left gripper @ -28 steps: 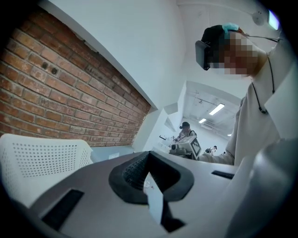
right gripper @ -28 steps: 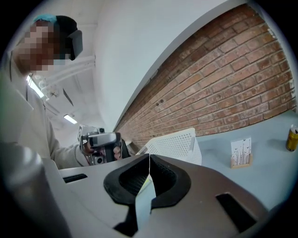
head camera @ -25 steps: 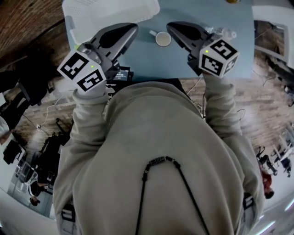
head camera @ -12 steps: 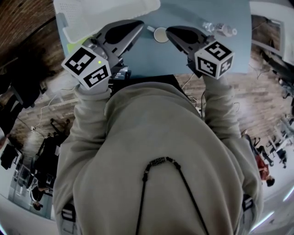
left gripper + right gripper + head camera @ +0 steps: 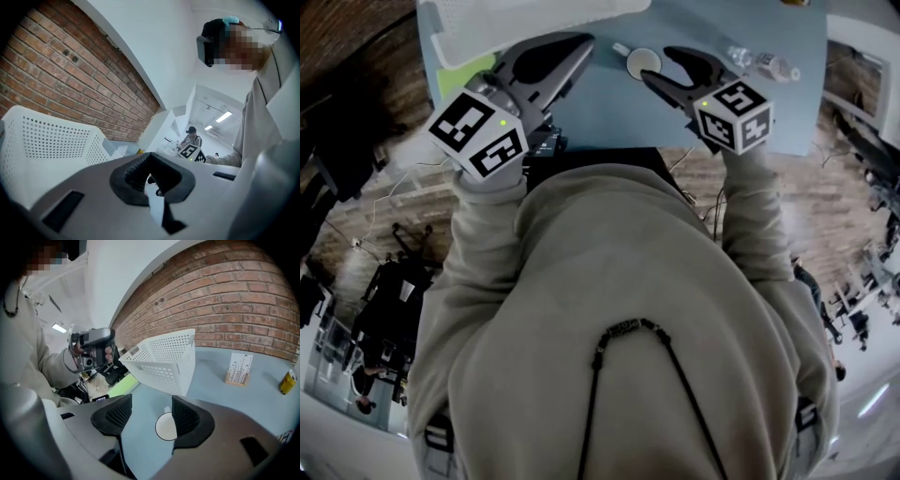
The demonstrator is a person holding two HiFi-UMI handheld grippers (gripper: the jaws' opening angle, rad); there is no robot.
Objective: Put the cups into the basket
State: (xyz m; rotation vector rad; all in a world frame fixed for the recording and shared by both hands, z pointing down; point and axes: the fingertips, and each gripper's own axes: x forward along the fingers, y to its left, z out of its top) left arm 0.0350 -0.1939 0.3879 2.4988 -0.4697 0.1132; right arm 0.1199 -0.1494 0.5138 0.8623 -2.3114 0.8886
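1. Key relation: the cup [image 5: 165,427] stands on the blue table [image 5: 609,117] just ahead of the R gripper [image 5: 150,416]. It's in line w/ the gap but off-centre, closer to the pad on the right side of the right gripper view.
2. Nearer hand: the R one, clearly. The L gripper [image 5: 581,54] hangs to the cup's left, near the basket [image 5: 164,359] and apart from the cup.
3. Fingers: the R jaws have just been opening and stand apart. The cup shows in the gap, but neither pad presses on it, so no grip yet. The L jaws meet tip to tip w/ nothing between.
4. Cup: white, round, upright, mouth up, looks empty. It has no real long axis (only one cup in view, btw). A small handle sticks out on the far side, toward the basket.
5. Basket: white, perforated, on the table beyond and to the left of the cup, near but not touching.
6. Judgement: the next move probably needs the R jaws eased fwd and sideways so the cup's wall centres between the pads before they close.
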